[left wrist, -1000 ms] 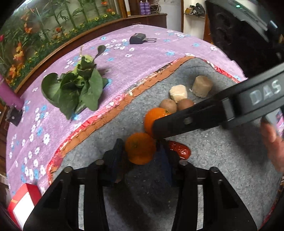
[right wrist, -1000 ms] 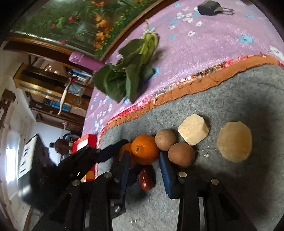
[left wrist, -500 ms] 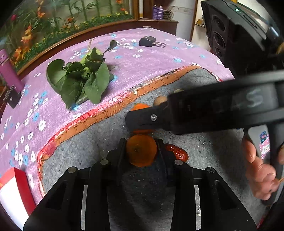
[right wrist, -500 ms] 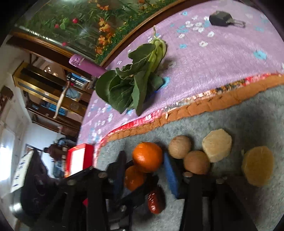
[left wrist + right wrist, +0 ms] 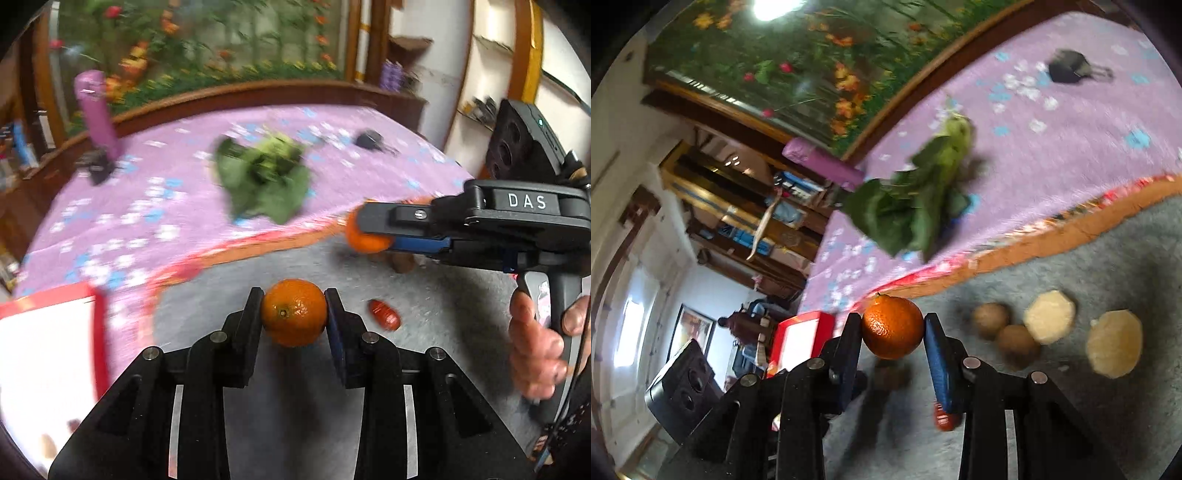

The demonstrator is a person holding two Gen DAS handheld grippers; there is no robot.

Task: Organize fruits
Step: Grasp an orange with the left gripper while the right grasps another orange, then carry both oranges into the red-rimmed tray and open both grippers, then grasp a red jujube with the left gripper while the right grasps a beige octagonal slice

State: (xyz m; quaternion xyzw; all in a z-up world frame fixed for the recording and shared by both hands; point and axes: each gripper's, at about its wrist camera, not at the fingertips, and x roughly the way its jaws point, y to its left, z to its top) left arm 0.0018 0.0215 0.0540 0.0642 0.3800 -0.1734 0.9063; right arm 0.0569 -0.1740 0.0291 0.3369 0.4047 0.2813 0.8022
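Orange fruit fills both claws: the left gripper (image 5: 294, 314) pinches one mandarin (image 5: 294, 312), the right gripper (image 5: 893, 328) pinches a second mandarin (image 5: 892, 327), both above the grey mat (image 5: 1089, 258). On the mat lie two brown kiwis (image 5: 991, 319), two pale peeled chunks (image 5: 1049, 322) and one red date (image 5: 384, 314). One leafy green bunch (image 5: 916, 206) rests far off on the purple floral cloth (image 5: 1071, 147).
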